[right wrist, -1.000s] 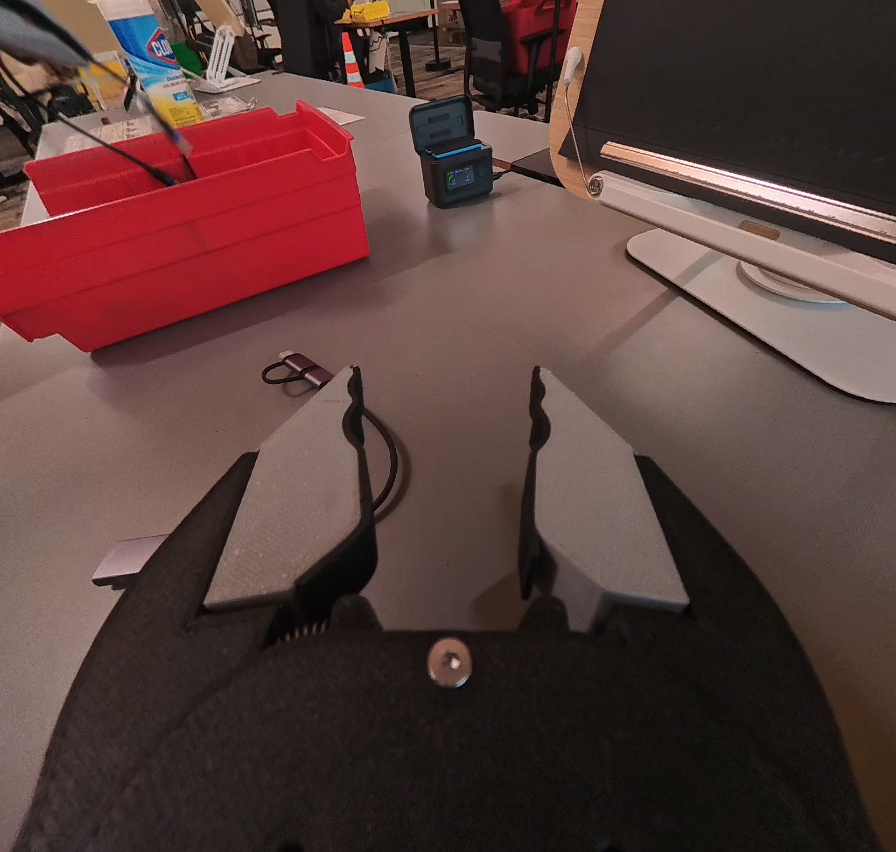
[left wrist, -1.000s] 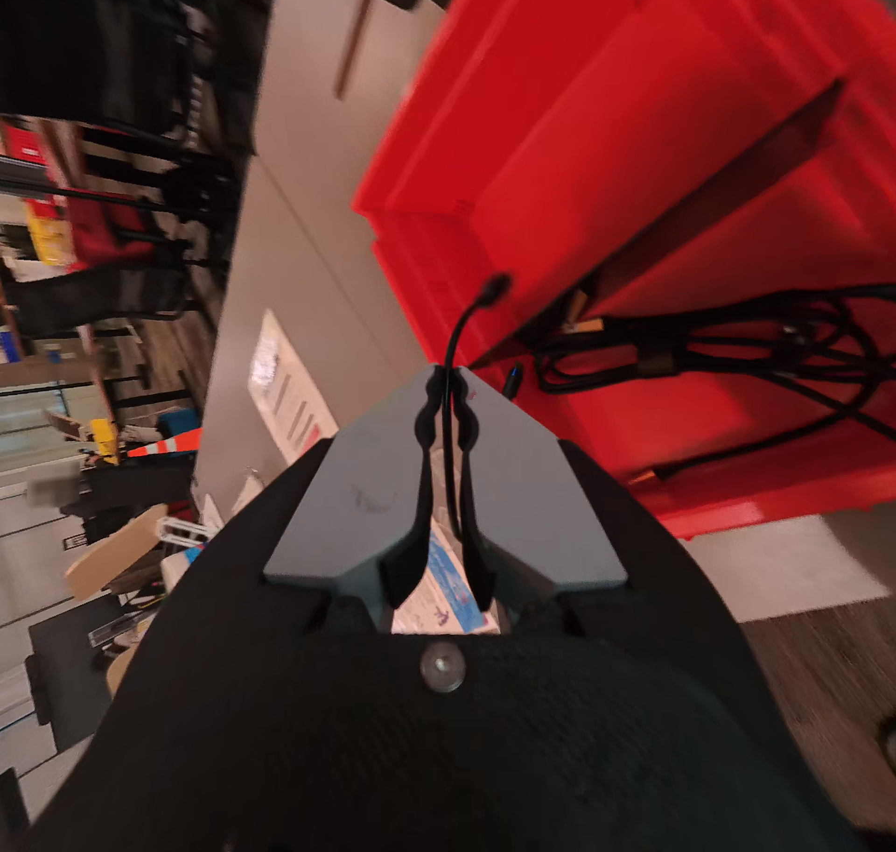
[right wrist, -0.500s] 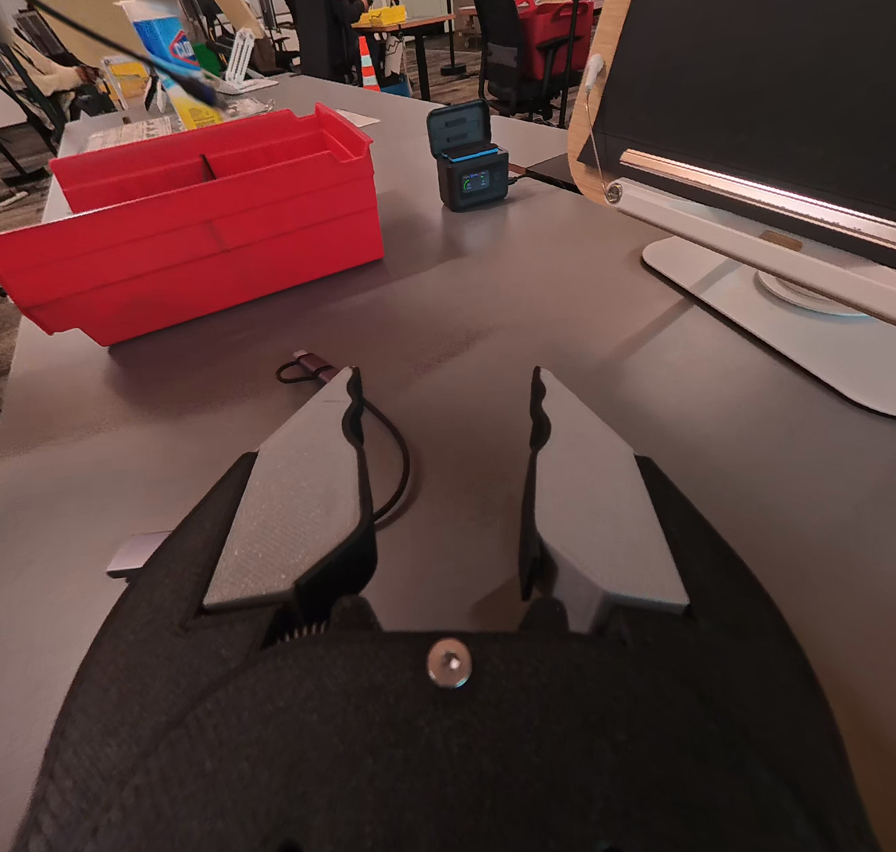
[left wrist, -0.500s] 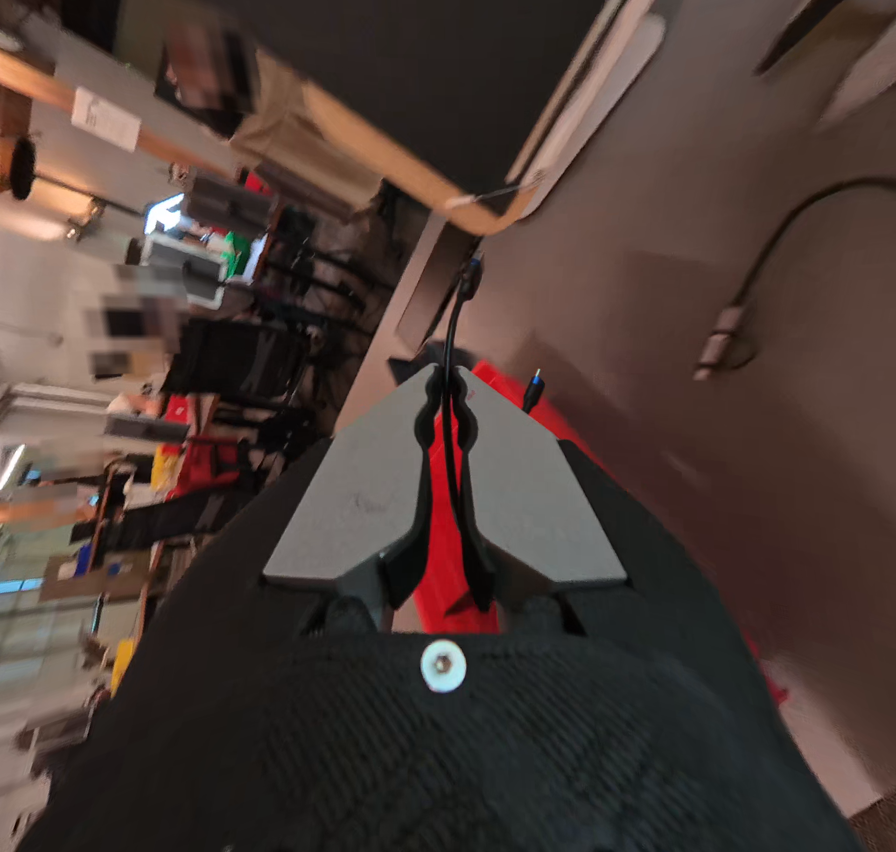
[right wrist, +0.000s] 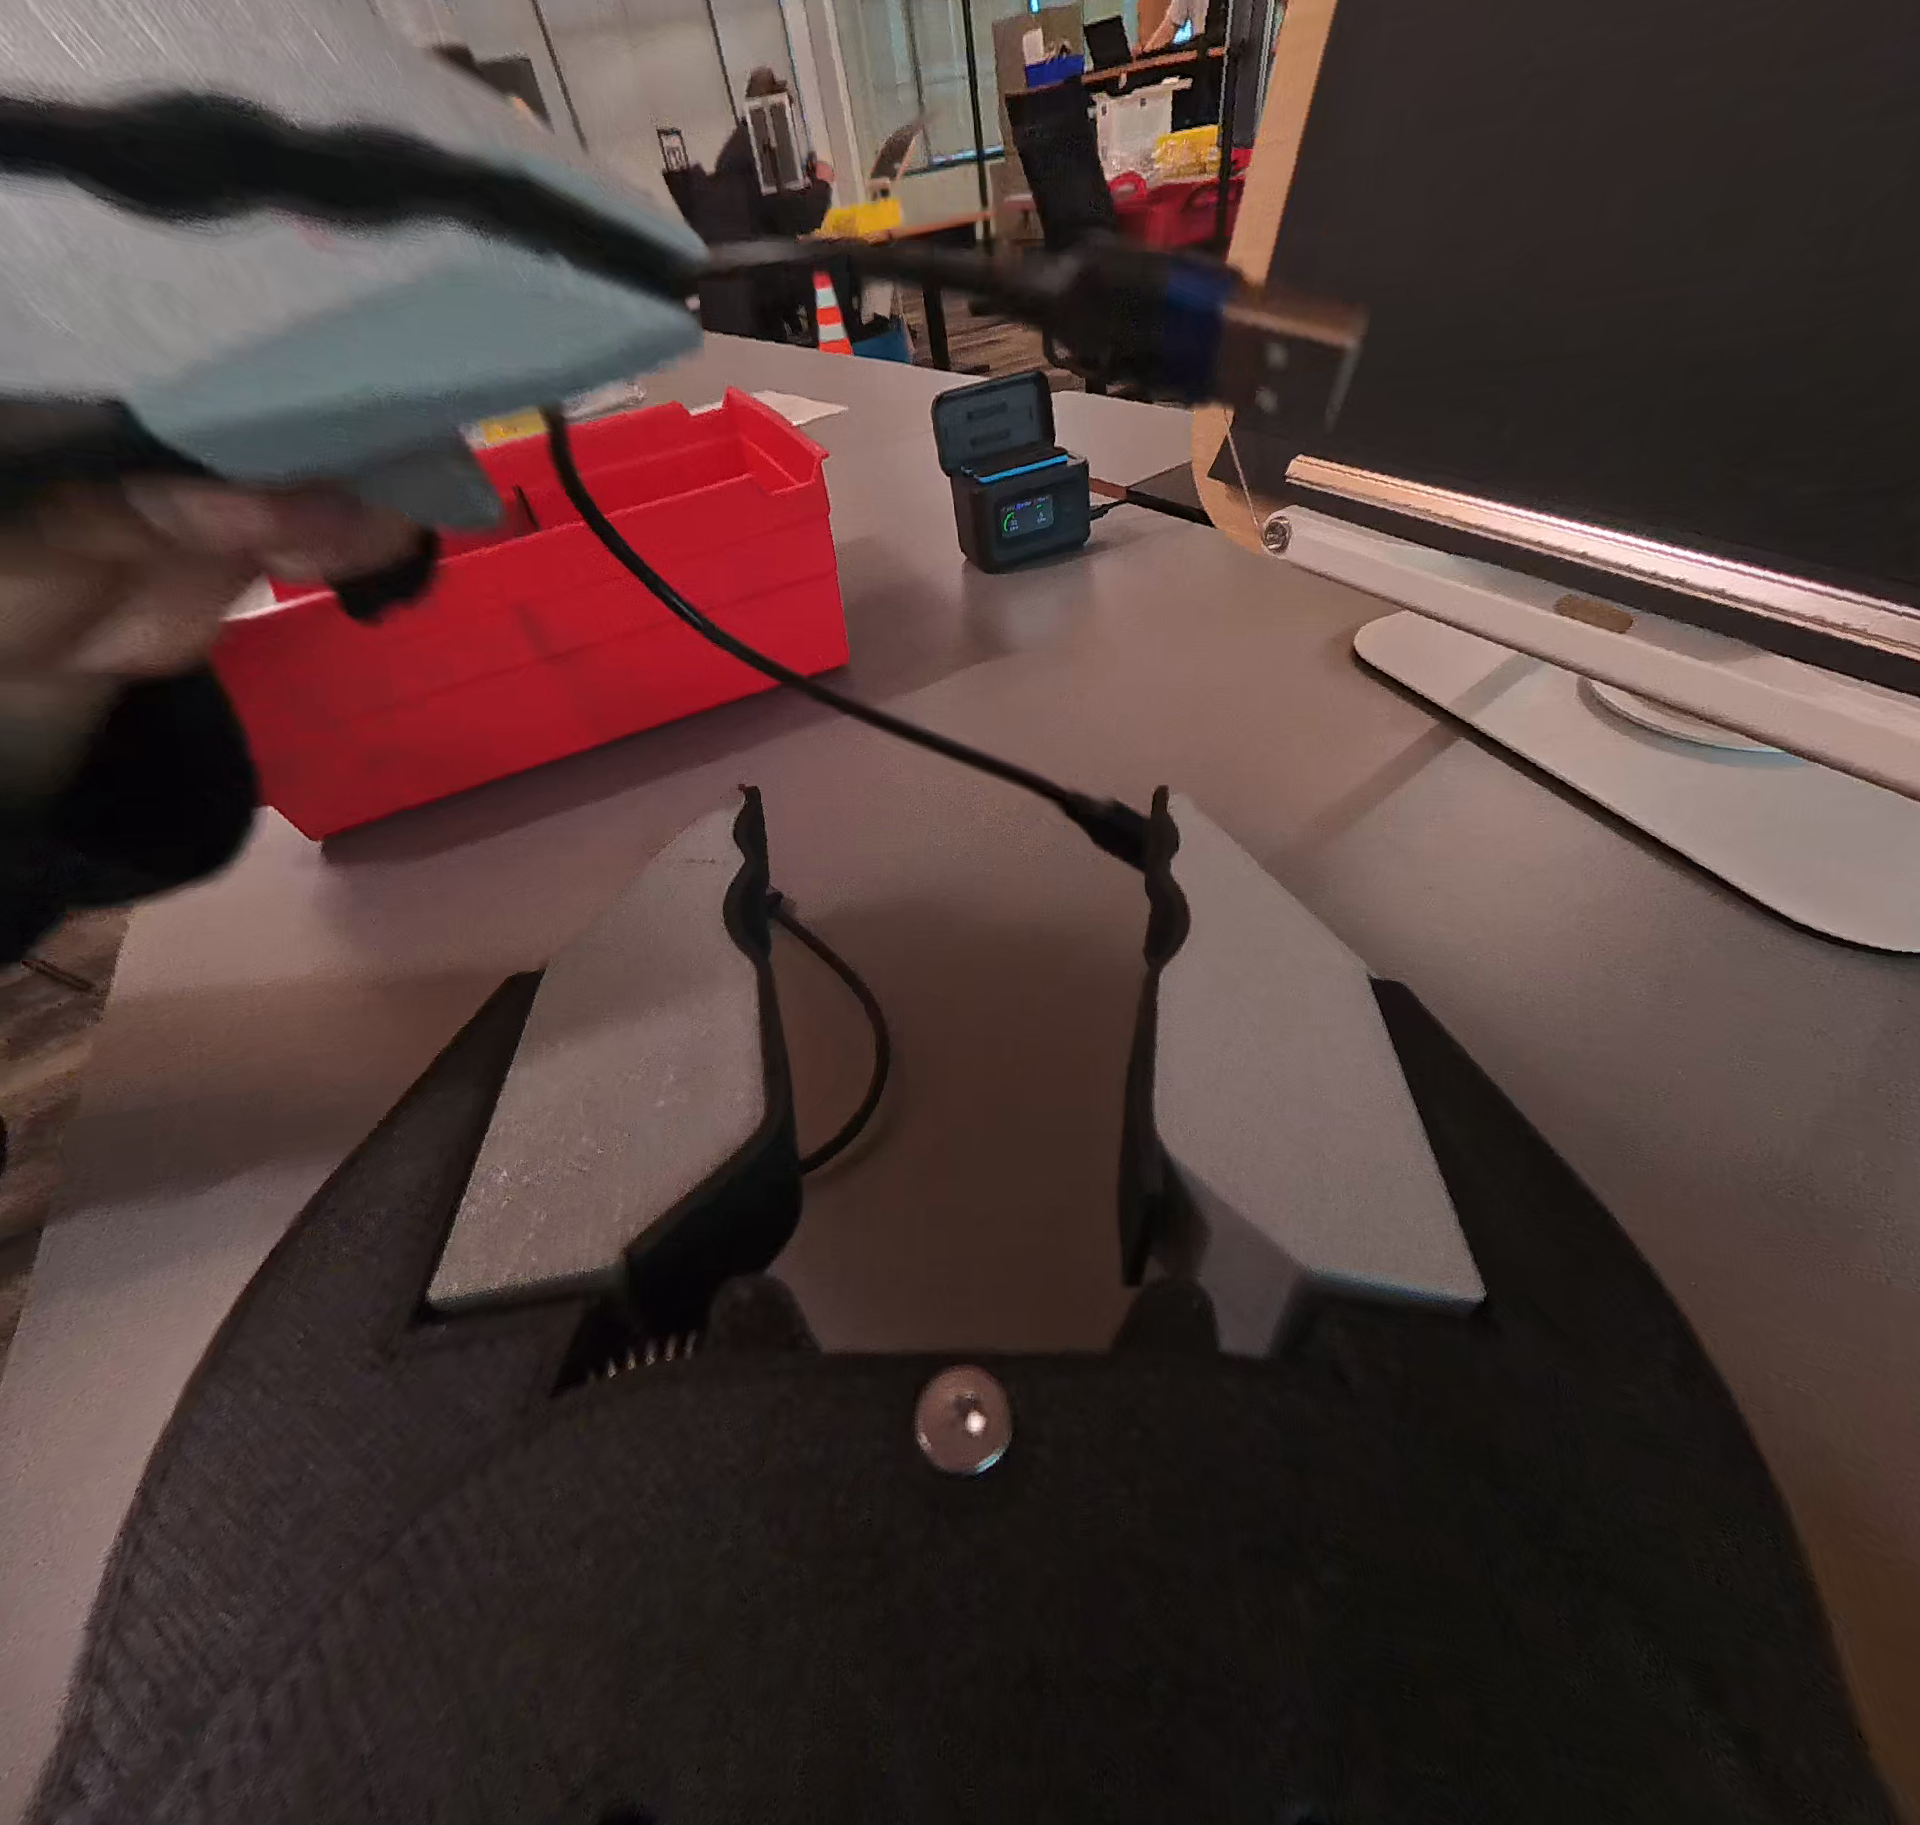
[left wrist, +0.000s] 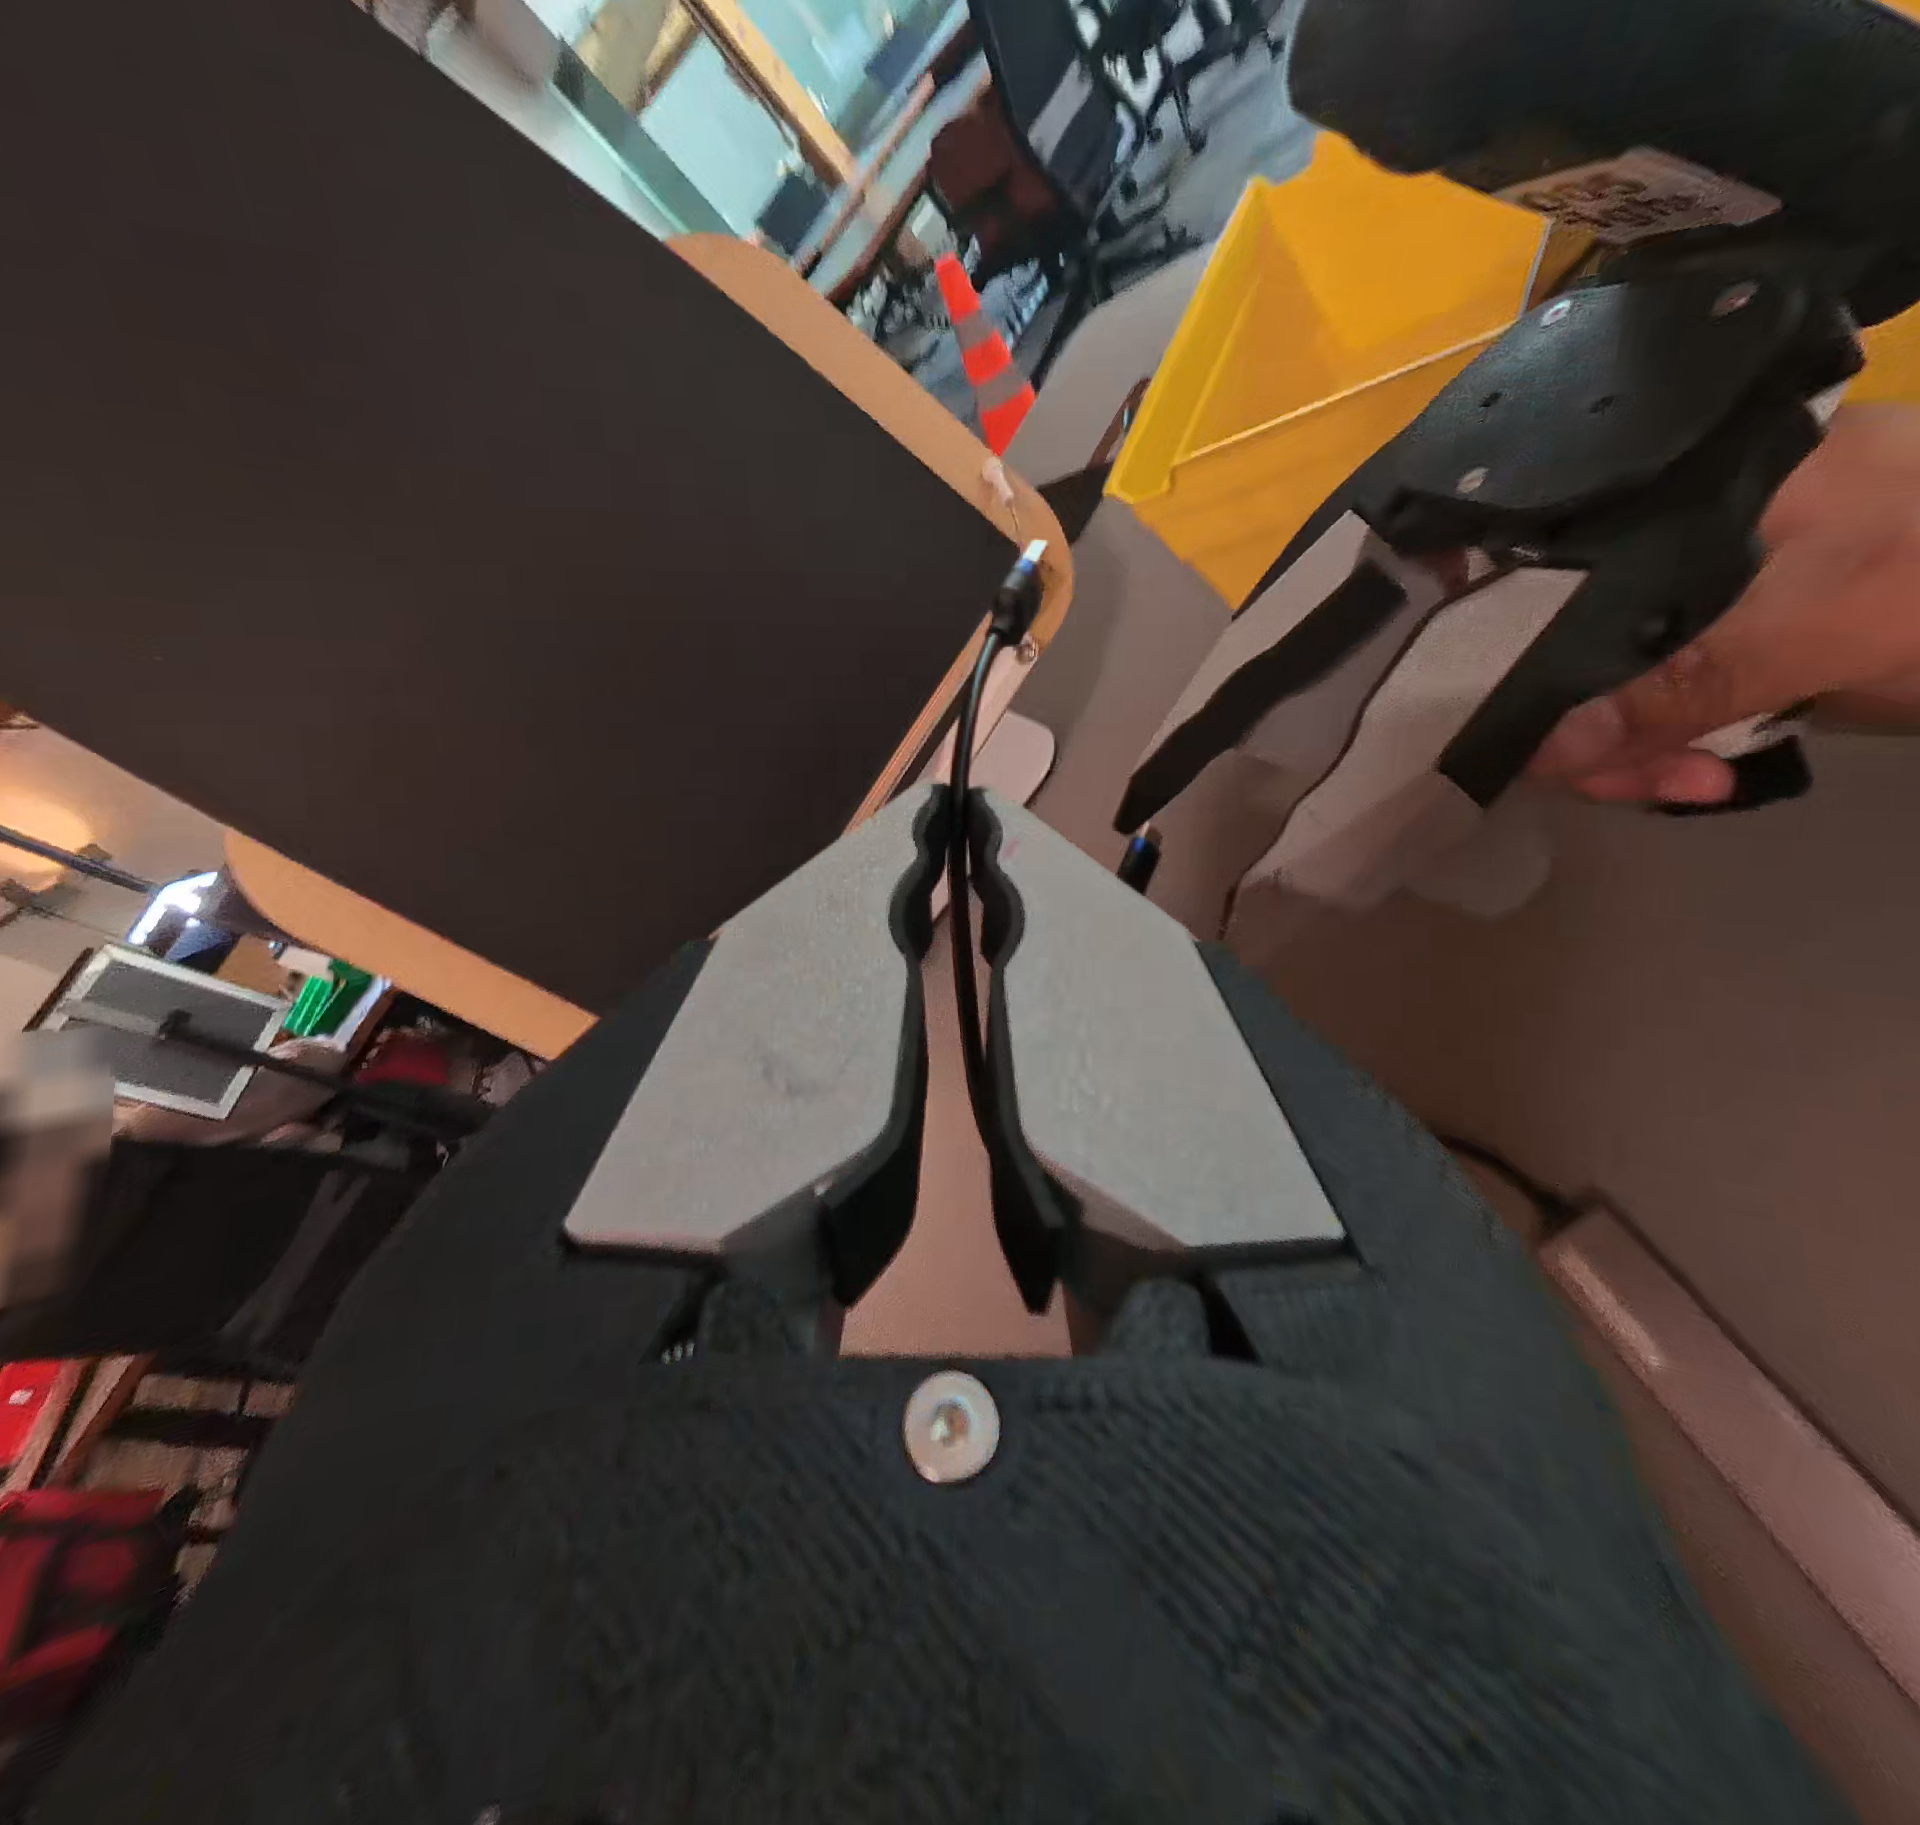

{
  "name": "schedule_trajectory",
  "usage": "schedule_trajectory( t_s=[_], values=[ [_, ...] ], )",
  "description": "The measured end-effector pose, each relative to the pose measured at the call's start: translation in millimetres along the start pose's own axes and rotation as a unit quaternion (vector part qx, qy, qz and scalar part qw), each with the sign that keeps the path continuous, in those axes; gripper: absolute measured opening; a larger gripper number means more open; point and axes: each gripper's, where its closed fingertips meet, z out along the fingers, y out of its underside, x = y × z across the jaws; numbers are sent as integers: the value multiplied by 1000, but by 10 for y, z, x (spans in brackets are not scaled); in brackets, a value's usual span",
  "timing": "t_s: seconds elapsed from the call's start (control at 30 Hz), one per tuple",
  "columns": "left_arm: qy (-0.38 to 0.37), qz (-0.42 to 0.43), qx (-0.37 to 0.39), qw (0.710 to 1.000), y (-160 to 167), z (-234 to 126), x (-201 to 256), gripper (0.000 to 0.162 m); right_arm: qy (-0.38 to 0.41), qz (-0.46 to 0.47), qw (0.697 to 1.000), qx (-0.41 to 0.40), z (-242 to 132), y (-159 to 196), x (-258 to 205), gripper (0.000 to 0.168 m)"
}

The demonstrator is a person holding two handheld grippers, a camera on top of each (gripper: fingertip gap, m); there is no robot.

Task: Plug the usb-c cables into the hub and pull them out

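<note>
Left gripper is clenching the black cable mid-frame, plug leading for insertion; right gripper is hanging released over the table.

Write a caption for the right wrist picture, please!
Left gripper carries a cable over the open right gripper.

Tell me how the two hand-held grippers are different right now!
The left hand-held gripper is shut, pinching a thin black cable; the right hand-held gripper is wide open and holds nothing. The left one is up in the air with the cable's plug sticking out past its tips; the right one sits low over the grey table. Both have grey fingers on a black body.
</note>
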Motion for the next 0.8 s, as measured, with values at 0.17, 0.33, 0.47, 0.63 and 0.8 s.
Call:
schedule_trajectory(
  t_s=[0.17, 0.33, 0.47, 0.63, 0.8],
  values=[
    [7, -7, 58, 998, 263, 253, 280, 1, -14, 39, 999, 25, -51, -78, 53, 72],
    [24, -56, 83, 995, 480, 318, 411, 1, -55, 83, 994, 51, -96, -150, 39, 77],
    [26, -45, 68, 996, 531, 296, 411, 1, -93, 131, 984, 71, -121, -201, 13, 76],
    [43, 4, 67, 997, 557, 271, 548, 1, -124, 166, 974, 86, -141, -237, -7, 72],
    [55, 47, 65, 995, 553, 280, 719, 2, -127, 157, 975, 94, -176, -260, -21, 42]
  ],
)
